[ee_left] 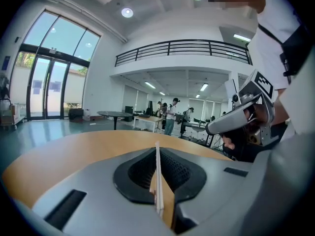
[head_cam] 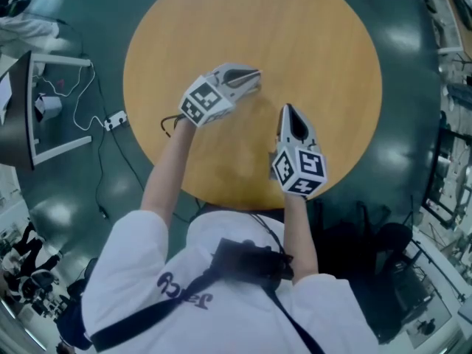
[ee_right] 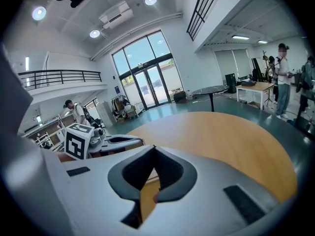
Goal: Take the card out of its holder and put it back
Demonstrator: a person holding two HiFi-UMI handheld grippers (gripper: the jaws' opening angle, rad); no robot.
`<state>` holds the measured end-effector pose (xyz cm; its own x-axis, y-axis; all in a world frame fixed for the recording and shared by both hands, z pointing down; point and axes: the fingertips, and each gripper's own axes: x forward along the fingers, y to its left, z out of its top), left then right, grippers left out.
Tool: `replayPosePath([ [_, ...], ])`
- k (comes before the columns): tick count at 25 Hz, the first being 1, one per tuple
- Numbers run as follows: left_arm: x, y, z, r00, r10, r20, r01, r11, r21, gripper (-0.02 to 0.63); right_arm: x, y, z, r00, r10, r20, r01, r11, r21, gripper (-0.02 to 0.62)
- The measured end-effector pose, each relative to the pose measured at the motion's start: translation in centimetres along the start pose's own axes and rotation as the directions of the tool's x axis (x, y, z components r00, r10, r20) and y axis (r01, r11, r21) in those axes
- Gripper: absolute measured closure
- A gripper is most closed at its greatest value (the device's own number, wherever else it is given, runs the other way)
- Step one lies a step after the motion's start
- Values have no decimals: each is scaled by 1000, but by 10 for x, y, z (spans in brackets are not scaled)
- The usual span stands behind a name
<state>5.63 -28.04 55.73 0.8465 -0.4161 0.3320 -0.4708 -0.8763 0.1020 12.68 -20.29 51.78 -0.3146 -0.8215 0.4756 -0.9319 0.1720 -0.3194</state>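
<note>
Left gripper (head_cam: 254, 80), right gripper (head_cam: 287, 111) over round wooden table (head_cam: 324, 50), tips near each other; teal floor (head_cam: 81, 190) around.

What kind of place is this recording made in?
Probably a large open lab or office hall: tall glass entrance doors, a black-railed upper balcony, and people standing at worktables.

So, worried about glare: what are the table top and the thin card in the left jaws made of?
Table top: likely wood or laminate, even tan, soft sheen. Card: pale, thin and straight edge-on, so probably stiff plastic or paperboard; cannot tell which.
</note>
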Motion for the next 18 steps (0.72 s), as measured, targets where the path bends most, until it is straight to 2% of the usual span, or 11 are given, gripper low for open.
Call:
replayPosePath([
  [5,-6,1,-3,998,45,52,-43,998,-45,577,0,4,0,1000,9,2,-9,1000,0,575],
  [9,-5,-8,-35,998,67,4,-66,996,-53,577,-2,1,-1,1000,4,0,-4,1000,0,575],
  [13,-8,-7,-52,994,106,34,-99,982,-160,577,-4,-6,1,1000,-3,-2,3,1000,1,575],
  [18,-2,-10,-70,997,63,-40,-67,989,-130,577,-3,-7,5,1000,2,8,-2,1000,0,575],
])
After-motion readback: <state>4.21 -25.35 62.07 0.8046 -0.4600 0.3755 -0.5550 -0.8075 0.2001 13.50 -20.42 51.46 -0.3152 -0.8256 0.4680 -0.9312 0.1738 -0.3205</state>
